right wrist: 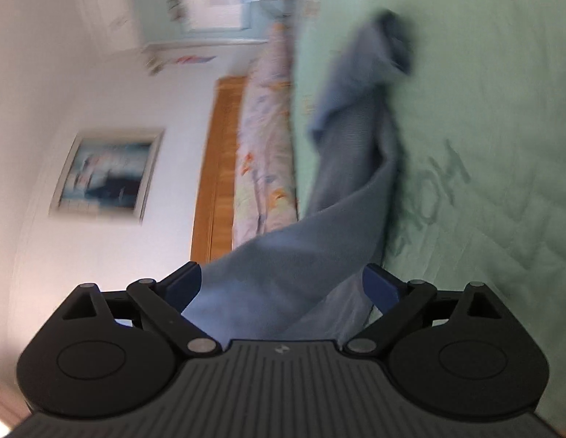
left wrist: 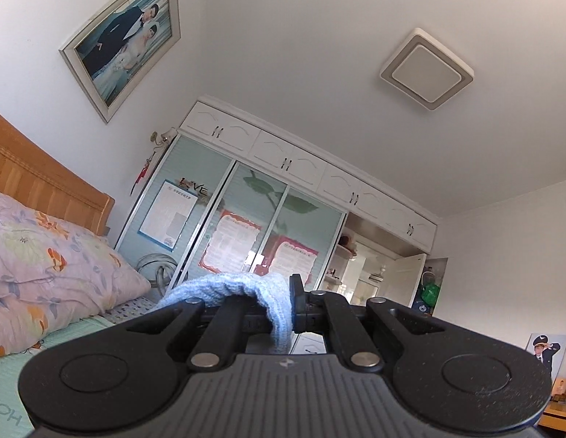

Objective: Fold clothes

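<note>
In the left wrist view my left gripper (left wrist: 288, 314) is shut on a ribbed edge of the light blue knit garment (left wrist: 246, 288), which bunches over the jaws; the camera tilts up toward the ceiling. In the right wrist view, which is motion-blurred and rolled sideways, the blue garment (right wrist: 348, 182) stretches from the green bed cover (right wrist: 483, 146) toward the camera and passes between the fingers of my right gripper (right wrist: 283, 284). The blue pads (right wrist: 379, 286) stand wide apart with cloth lying between them, not clamped.
A floral pillow (left wrist: 45, 255) and wooden headboard (left wrist: 34, 175) lie at left. A white wardrobe with sliding glass doors (left wrist: 246, 219) stands ahead. A framed photo (left wrist: 126, 40) hangs on the wall. A ceiling lamp (left wrist: 427, 69) is above.
</note>
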### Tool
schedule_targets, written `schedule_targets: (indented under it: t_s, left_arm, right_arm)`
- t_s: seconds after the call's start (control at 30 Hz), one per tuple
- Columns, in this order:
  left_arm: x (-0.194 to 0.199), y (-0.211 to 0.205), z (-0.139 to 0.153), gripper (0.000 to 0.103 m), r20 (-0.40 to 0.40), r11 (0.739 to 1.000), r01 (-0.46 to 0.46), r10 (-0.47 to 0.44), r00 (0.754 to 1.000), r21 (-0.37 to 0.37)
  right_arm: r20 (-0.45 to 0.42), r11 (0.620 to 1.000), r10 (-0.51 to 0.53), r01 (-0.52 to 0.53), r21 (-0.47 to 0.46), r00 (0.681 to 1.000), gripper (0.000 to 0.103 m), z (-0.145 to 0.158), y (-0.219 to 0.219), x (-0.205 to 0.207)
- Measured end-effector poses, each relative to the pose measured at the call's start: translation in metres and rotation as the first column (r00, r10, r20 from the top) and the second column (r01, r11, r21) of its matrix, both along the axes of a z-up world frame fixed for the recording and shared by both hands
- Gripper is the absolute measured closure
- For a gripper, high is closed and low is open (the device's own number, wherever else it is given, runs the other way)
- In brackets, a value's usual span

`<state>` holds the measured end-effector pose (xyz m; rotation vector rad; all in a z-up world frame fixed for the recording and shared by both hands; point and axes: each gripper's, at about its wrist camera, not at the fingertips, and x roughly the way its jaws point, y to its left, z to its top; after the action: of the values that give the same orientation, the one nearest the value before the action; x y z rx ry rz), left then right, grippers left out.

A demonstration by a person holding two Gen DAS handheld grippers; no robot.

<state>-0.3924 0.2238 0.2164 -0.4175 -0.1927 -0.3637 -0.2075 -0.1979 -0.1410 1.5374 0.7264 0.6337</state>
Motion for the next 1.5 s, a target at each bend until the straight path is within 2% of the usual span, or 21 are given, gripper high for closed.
schedule_targets:
  t_s: [0.13, 0.27, 0.4, 0.47, 0.53, 0.57, 0.63, 0.8, 0.93, 1.0, 1.1, 1.17, 1.2, 1.27, 1.33, 1.4, 1.47, 1.5]
  left_arm:
    - [0.002, 0.007, 0.01, 0.099, 0.001, 1.0, 0.019, -0.019, 1.0, 0.002]
    - [0.006, 0.0, 0.029, 0.099, 0.02, 0.998, 0.039, -0.04, 0.999, 0.054]
    - [0.014, -0.017, 0.042, 0.099, 0.033, 0.991, 0.046, -0.051, 0.998, 0.128]
    - [0.024, -0.022, 0.048, 0.099, 0.025, 0.988, 0.033, -0.037, 0.999, 0.149]
    - [0.035, -0.026, 0.055, 0.099, 0.013, 0.986, 0.023, -0.026, 1.0, 0.166]
    - [0.041, -0.028, 0.06, 0.099, 0.005, 0.985, 0.021, -0.022, 1.0, 0.173]
    - [0.055, -0.034, 0.072, 0.099, -0.005, 0.98, 0.025, -0.024, 1.0, 0.197]
    - [0.109, -0.073, 0.114, 0.099, -0.038, 0.962, 0.1, -0.093, 0.995, 0.252]
    - [0.165, -0.142, 0.154, 0.099, -0.049, 0.934, 0.127, -0.117, 0.992, 0.335]
    - [0.193, -0.186, 0.179, 0.099, -0.04, 0.914, 0.13, -0.124, 0.992, 0.385]
    - [0.225, -0.266, 0.229, 0.099, 0.021, 0.877, 0.109, -0.134, 0.991, 0.467]
    - [0.225, -0.31, 0.266, 0.099, 0.104, 0.876, 0.101, -0.169, 0.98, 0.471]
    - [0.222, -0.326, 0.282, 0.099, 0.143, 0.885, 0.112, -0.196, 0.97, 0.452]
    - [0.211, -0.353, 0.313, 0.099, 0.22, 0.903, 0.147, -0.252, 0.942, 0.404]
    - [0.197, -0.376, 0.329, 0.098, 0.281, 0.901, 0.169, -0.296, 0.913, 0.4]
    - [0.184, -0.394, 0.335, 0.098, 0.324, 0.896, 0.184, -0.329, 0.887, 0.405]
    - [0.175, -0.406, 0.329, 0.097, 0.346, 0.891, 0.19, -0.347, 0.872, 0.413]
    - [0.174, -0.408, 0.322, 0.097, 0.333, 0.891, 0.203, -0.351, 0.875, 0.406]
  right_arm:
    - [-0.101, 0.985, -0.004, 0.022, 0.171, 0.995, 0.006, -0.021, 0.012, 0.017]
    - [-0.147, 0.979, 0.038, -0.008, 0.203, 0.988, 0.005, -0.026, 0.03, 0.027]
    - [-0.131, 0.979, -0.004, 0.031, 0.203, 0.991, 0.005, -0.024, 0.04, 0.043]
    - [-0.095, 0.982, -0.036, 0.052, 0.179, 0.995, 0.014, -0.019, 0.043, 0.048]
    - [-0.032, 0.991, -0.054, 0.058, 0.12, 0.998, 0.045, -0.007, 0.043, 0.046]
    - [-0.009, 0.993, -0.066, 0.066, 0.099, 0.998, 0.051, -0.002, 0.04, 0.042]
    - [0.027, 0.99, -0.109, 0.106, 0.093, 0.994, 0.079, 0.006, 0.025, 0.034]
    - [0.096, 0.972, -0.22, 0.209, 0.111, 0.971, 0.084, 0.027, -0.025, 0.024]
    - [0.135, 0.944, -0.316, 0.298, 0.141, 0.939, 0.086, 0.05, -0.081, 0.018]
    - [0.172, 0.922, -0.378, 0.353, 0.16, 0.91, 0.087, 0.066, -0.118, 0.016]
    - [0.248, 0.871, -0.488, 0.446, 0.208, 0.837, 0.087, 0.109, -0.183, 0.011]
    - [0.332, 0.818, -0.574, 0.512, 0.26, 0.748, 0.087, 0.147, -0.236, -0.005]
    - [0.378, 0.792, -0.611, 0.541, 0.283, 0.696, 0.087, 0.167, -0.261, -0.015]
    - [0.456, 0.737, -0.671, 0.593, 0.324, 0.585, 0.086, 0.201, -0.31, -0.047]
    - [0.496, 0.692, -0.709, 0.63, 0.353, 0.501, 0.081, 0.225, -0.354, -0.082]
    - [0.516, 0.673, -0.72, 0.648, 0.357, 0.464, 0.076, 0.235, -0.381, -0.108]
    - [0.517, 0.672, -0.718, 0.657, 0.342, 0.465, 0.065, 0.235, -0.392, -0.129]
    - [0.5, 0.679, -0.716, 0.653, 0.336, 0.487, 0.047, 0.226, -0.391, -0.136]
